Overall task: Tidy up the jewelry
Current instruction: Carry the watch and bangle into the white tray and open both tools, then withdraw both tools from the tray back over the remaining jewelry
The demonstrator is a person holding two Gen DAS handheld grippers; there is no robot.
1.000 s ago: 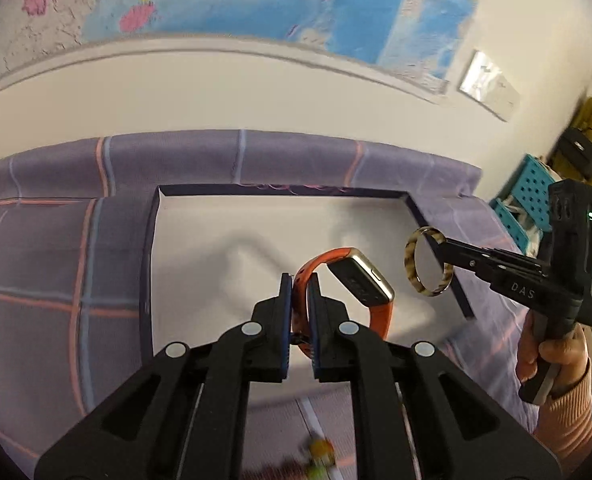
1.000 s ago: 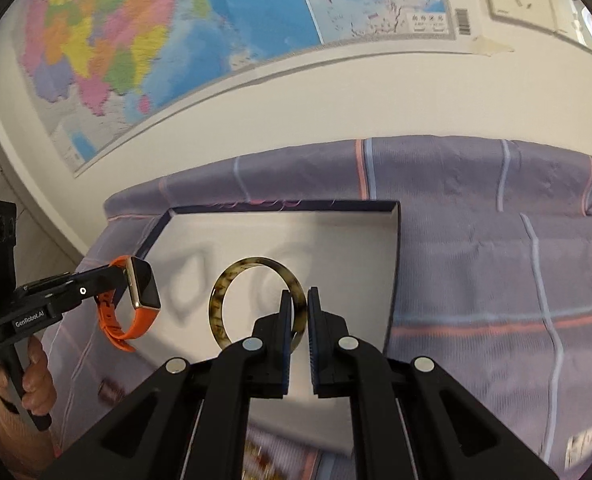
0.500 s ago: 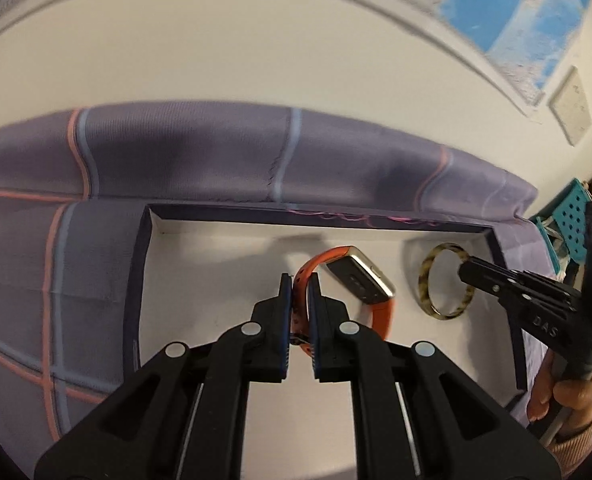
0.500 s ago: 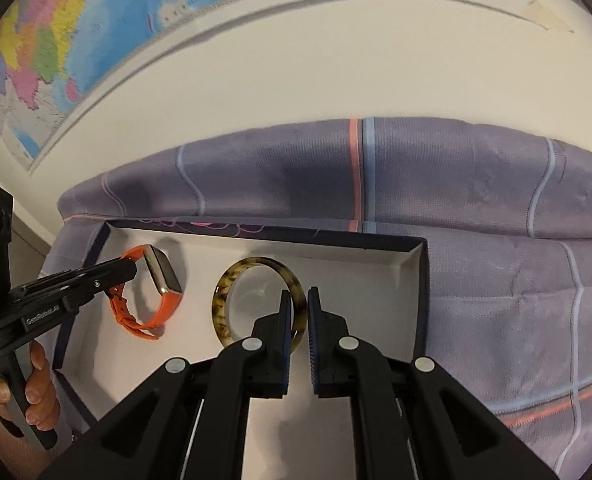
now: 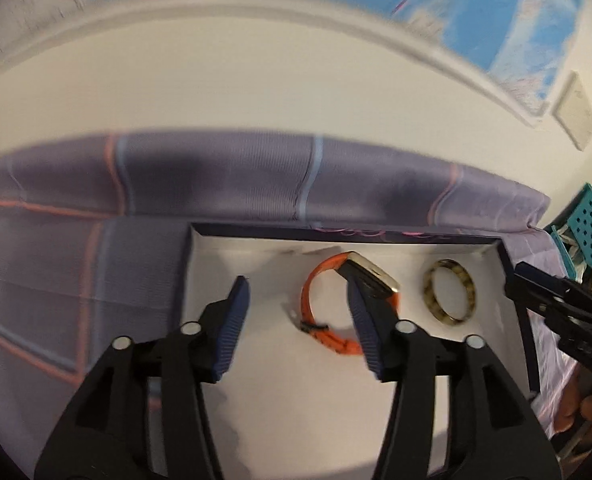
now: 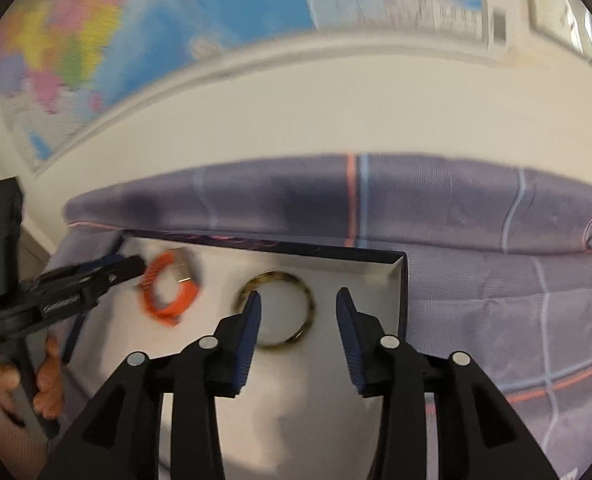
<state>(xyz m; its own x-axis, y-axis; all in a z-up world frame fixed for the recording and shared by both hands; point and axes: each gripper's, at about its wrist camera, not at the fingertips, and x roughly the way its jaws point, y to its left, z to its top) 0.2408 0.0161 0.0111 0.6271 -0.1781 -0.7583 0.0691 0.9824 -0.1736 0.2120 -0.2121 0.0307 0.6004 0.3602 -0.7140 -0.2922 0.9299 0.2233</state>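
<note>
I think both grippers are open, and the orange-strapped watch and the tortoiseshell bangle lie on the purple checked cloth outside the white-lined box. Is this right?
Not quite. Both the left gripper and the right gripper are open, but the orange-strapped watch and the tortoiseshell bangle lie inside the white-lined box, not on the purple checked cloth. The left wrist view shows it.

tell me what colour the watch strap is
Orange strap, with a pale gold case; clearest in the left wrist view.

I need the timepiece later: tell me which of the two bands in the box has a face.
The orange watch, left of the tortoiseshell bangle, which is a plain ring.
</note>
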